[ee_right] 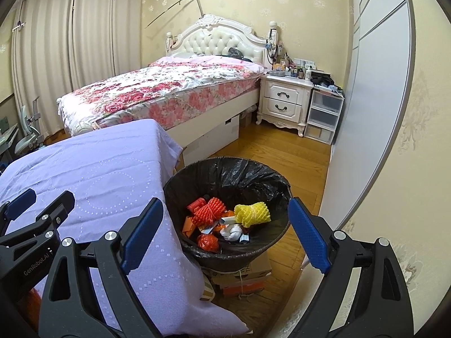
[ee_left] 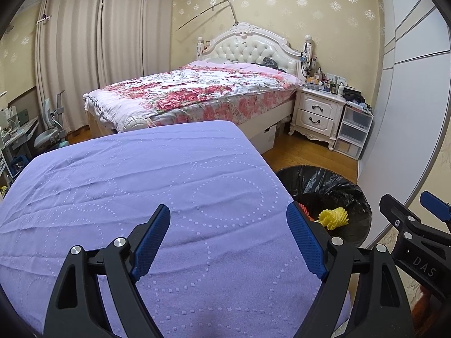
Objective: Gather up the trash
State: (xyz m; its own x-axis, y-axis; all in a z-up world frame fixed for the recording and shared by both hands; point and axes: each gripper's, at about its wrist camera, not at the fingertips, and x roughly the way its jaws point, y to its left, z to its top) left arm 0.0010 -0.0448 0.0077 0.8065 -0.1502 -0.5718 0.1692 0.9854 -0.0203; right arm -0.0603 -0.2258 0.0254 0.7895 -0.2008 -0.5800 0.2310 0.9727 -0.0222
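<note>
While both tools hover empty, task looks close to done: lilac quilted cloth-covered surface (ee_left: pixel 146 186) shows no litter left on top. Left hand-held gripper (ee_left: pixel 228 236) wide apart, nothing between blue pads, poised over cloth. Right hand-held gripper (ee_right: pixel 225 231) also wide, holding nothing, aimed at round black-bagged waste bin (ee_right: pixel 253 169) just beside surface edge. Trash sits inside bin: yellow foam fruit net (ee_right: pixel 252 210), orange foam net (ee_right: pixel 211 208), crumpled white paper (ee_right: pixel 231 231), orange scraps. Remaining work, if any, cannot be seen here

Black tongs (ee_left: pixel 228 219), blue textured pads (ee_left: pixel 150 242), silver screws
</note>
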